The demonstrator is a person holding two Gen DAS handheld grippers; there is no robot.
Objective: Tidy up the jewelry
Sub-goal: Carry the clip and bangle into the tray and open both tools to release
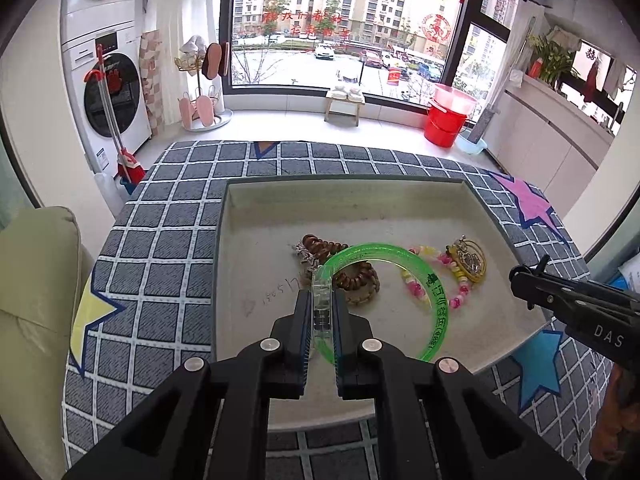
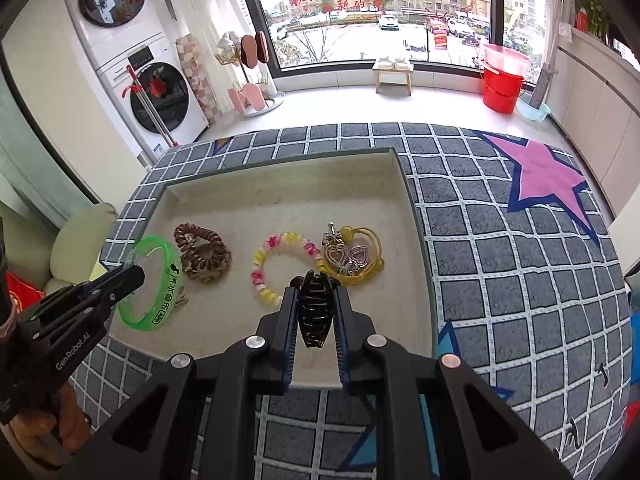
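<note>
My left gripper (image 1: 322, 300) is shut on a translucent green bangle (image 1: 436, 296) and holds it over the beige tray (image 1: 344, 200); the bangle also shows in the right wrist view (image 2: 160, 284). My right gripper (image 2: 316, 292) is shut on a black claw hair clip (image 2: 315, 312) over the tray's (image 2: 280, 184) front part. In the tray lie brown spiral hair ties (image 2: 204, 252), a pink and yellow bead bracelet (image 2: 276, 268) and a yellow hair tie with heart charms (image 2: 352, 258).
The tray sits on a table with a grey checked cloth (image 2: 500, 280) with coloured stars. A pale green cushion (image 1: 36, 300) is to the left. Washing machines (image 1: 108, 80), a shoe rack, a red bucket (image 1: 446, 120) and a stool stand by the window beyond.
</note>
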